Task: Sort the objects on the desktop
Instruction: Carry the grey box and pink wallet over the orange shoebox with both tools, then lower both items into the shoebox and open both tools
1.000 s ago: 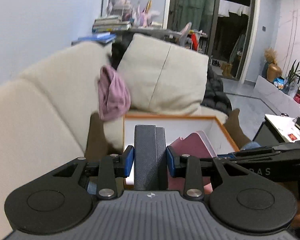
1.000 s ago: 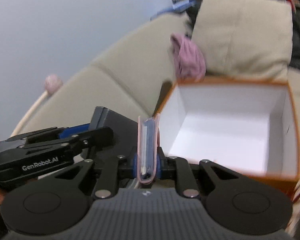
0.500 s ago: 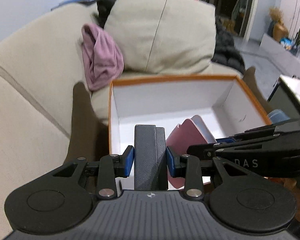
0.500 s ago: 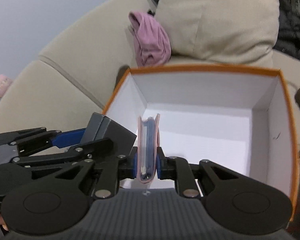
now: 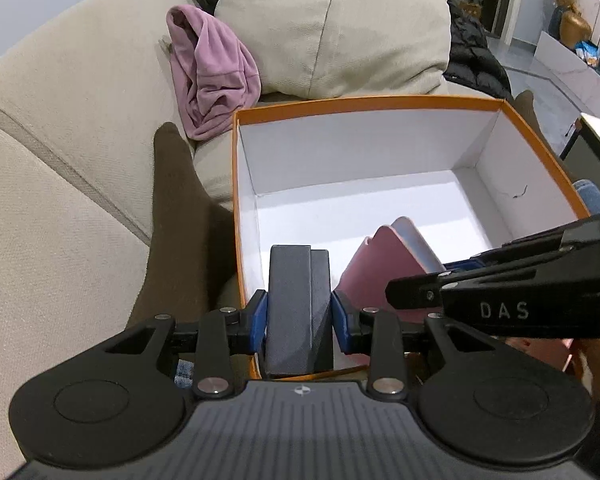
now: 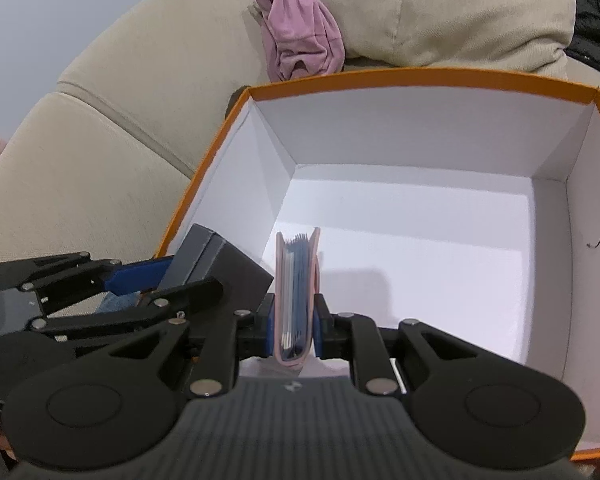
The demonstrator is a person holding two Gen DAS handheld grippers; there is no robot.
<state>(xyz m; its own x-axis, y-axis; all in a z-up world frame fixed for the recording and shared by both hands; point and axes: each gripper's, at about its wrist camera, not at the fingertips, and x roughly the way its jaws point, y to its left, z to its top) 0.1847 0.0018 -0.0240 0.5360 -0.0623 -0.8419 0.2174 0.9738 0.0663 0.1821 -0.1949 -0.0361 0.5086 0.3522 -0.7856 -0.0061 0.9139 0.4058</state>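
Observation:
An orange box [image 5: 360,101] with white inner walls sits on a beige sofa, and its floor [image 6: 420,248] shows bare. My left gripper [image 5: 299,314] is shut on a dark grey rectangular case [image 5: 296,300], held upright over the box's near left corner. My right gripper [image 6: 294,326] is shut on a pink card holder [image 6: 298,280] with blue and white cards inside, standing on edge just above the box's near side. In the left wrist view the pink holder [image 5: 384,264] shows beside the right gripper's black arm. In the right wrist view the grey case [image 6: 216,260] shows at the left.
A pink cloth [image 5: 212,80] lies bunched on the sofa behind the box's far left corner. A beige cushion [image 5: 340,28] leans behind the box, with a black jacket [image 5: 476,56] to its right. A dark brown armrest strip [image 5: 176,220] runs along the box's left side.
Both grippers have tipped downward and sunk toward the box with their objects still held. The box now fills more of both views, and its floor shows.

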